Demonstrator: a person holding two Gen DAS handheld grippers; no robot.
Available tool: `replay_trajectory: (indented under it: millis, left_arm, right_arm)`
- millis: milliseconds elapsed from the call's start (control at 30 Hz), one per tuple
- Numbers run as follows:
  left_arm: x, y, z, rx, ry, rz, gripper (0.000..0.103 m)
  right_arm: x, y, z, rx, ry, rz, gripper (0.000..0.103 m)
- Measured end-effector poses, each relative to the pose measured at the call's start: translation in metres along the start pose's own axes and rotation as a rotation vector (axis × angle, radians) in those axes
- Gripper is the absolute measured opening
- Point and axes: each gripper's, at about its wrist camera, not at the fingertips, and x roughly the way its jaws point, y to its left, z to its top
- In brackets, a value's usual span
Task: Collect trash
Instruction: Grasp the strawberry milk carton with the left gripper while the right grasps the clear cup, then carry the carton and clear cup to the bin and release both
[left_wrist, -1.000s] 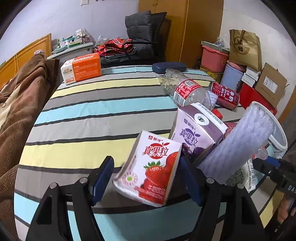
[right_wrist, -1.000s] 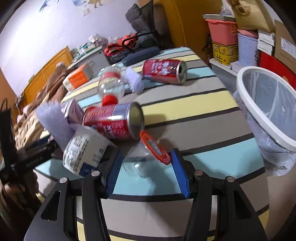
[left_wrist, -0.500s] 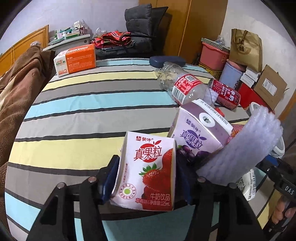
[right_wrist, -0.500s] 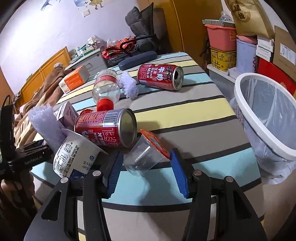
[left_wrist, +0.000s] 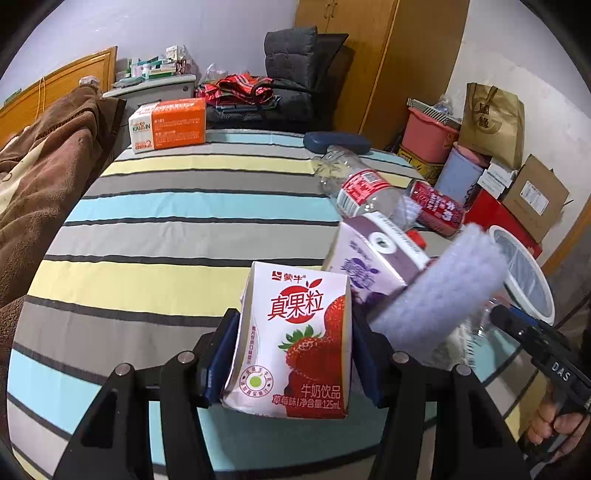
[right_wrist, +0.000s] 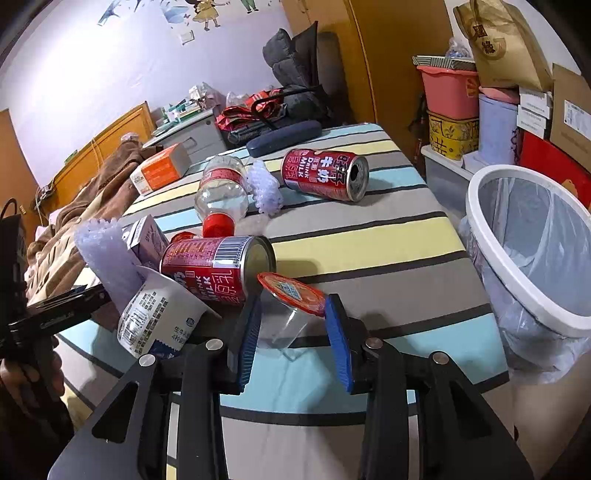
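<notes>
My left gripper (left_wrist: 293, 332) is shut on a strawberry milk carton (left_wrist: 295, 343) and holds it upright above the striped table (left_wrist: 177, 229). My right gripper (right_wrist: 293, 325) is shut on a clear plastic cup (right_wrist: 286, 319) with a red foil lid, just above the table. A white bin (right_wrist: 524, 254) with a plastic liner stands off the table's right edge. Other trash lies on the table: two red milk cans (right_wrist: 218, 266) (right_wrist: 325, 173), a clear bottle (right_wrist: 221, 192), a purple carton (left_wrist: 373, 262), a roll of bubble wrap (left_wrist: 443, 295) and a white yoghurt cup (right_wrist: 155, 314).
An orange box (left_wrist: 168, 123) and a dark blue case (left_wrist: 336, 142) lie at the table's far end. A brown blanket (left_wrist: 40, 177) hangs at the left. Boxes, a pink tub and a paper bag (left_wrist: 491, 122) are stacked at the right behind the bin.
My left gripper closed on the strawberry carton and lifted it upright. My right gripper closed on the clear cup and raised it slightly.
</notes>
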Motion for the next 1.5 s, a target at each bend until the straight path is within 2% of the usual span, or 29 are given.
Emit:
replay_trajectory:
  millis: [400,867,1133,1500]
  left_arm:
    - [-0.035,-0.019,0.006,0.012,-0.074,-0.011,0.06]
    - [-0.057,-0.101,0.031,0.135,-0.153,-0.096,0.06]
    - [-0.051,-0.154,0.038,0.215,-0.156,-0.166,0.06]
    - [-0.029,-0.227,0.045,0.307,-0.127,-0.263,0.06]
  right_arm:
    - [-0.023,-0.011,0.009,0.0,-0.074,0.022,0.037]
    - [-0.057,-0.045,0.023,0.011,-0.169,-0.02,0.037]
    - [-0.077,-0.076,0.028,0.038,-0.218,-0.078,0.037]
    - [-0.091,-0.119,0.034,0.076,-0.242,-0.163,0.037]
